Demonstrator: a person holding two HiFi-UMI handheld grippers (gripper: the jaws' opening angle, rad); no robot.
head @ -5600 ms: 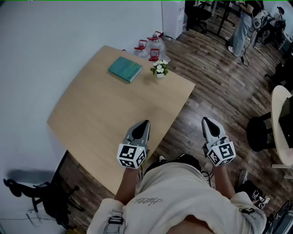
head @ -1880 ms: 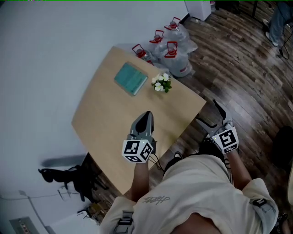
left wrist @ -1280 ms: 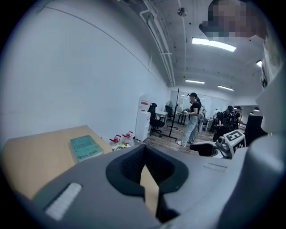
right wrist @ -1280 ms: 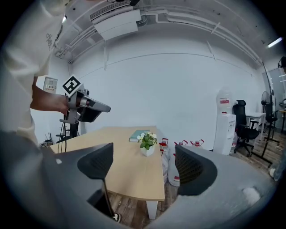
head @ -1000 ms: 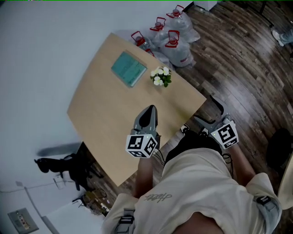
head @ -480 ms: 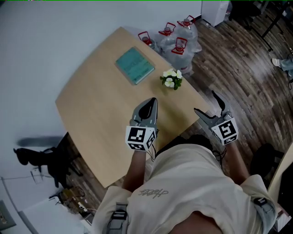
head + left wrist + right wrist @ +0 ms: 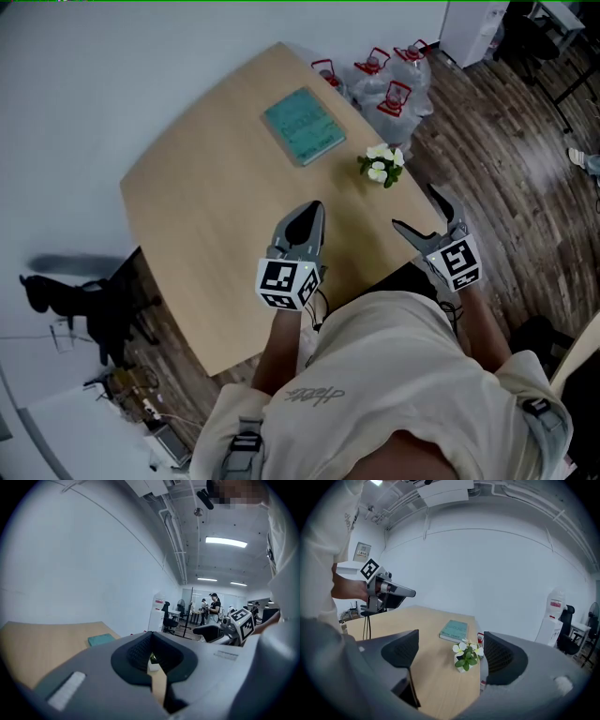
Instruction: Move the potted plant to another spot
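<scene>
- One small potted plant (image 7: 382, 167) stands near the counter (image 7: 216, 187) edge, well apart from both claws.
- The right claw (image 7: 415, 208) is spread wide, with the plant framed ahead of it — nothing gripped; the left claw (image 7: 312, 208) is pinched together, empty.
- It is probably light and tippy, with fragile flowers: grip the white pot (image 7: 460, 667) low — not the stems.

Wall (image 7: 141, 56): plain white, beyond L fingers (image 7: 302, 223) | floor (image 7: 506, 141): dark wood planks, beyond R fingers (image 7: 441, 204) | table (image 7: 206, 187): light wood, under L fingers | strip lights (image 7: 226, 541): on, overhead | blk office chair (image 7: 567, 630): far off
</scene>
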